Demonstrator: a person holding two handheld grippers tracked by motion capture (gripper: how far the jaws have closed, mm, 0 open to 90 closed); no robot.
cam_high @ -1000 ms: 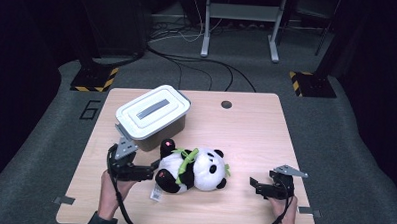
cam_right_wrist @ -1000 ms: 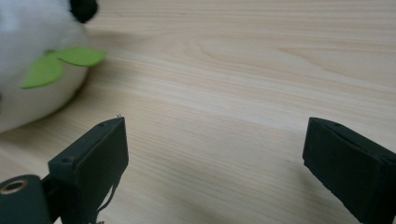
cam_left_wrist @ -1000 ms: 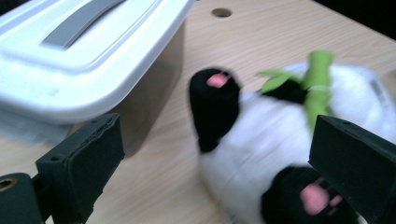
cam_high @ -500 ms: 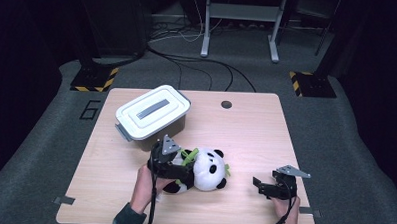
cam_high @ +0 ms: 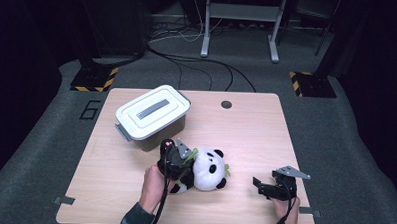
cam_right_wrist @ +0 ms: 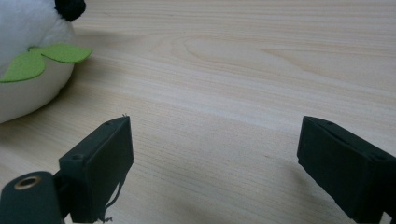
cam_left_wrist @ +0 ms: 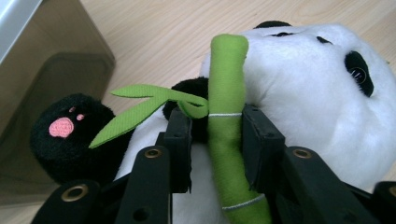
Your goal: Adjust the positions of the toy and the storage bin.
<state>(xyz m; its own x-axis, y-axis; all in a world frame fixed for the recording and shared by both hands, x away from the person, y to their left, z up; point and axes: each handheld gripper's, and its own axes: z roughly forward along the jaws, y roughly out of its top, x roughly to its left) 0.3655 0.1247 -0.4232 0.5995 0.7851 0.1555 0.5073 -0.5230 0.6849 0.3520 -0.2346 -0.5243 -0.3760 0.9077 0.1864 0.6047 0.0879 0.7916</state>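
Left gripper (cam_high: 177, 159) low over the panda plush (cam_high: 204, 170), forearm angled in from six o'clock, hand (cam_high: 153, 183) wrapped round the body. Jaws just closing, now narrow, pinching the green bamboo stalk (cam_left_wrist: 226, 121) on the panda's chest. Panda lying near the middle of the surface (cam_high: 246, 133), just at five o'clock of the lidded white box (cam_high: 154, 115). Right gripper (cam_high: 264, 188) resting low at the panda's three o'clock, well apart, jaws spread wide over bare wood.
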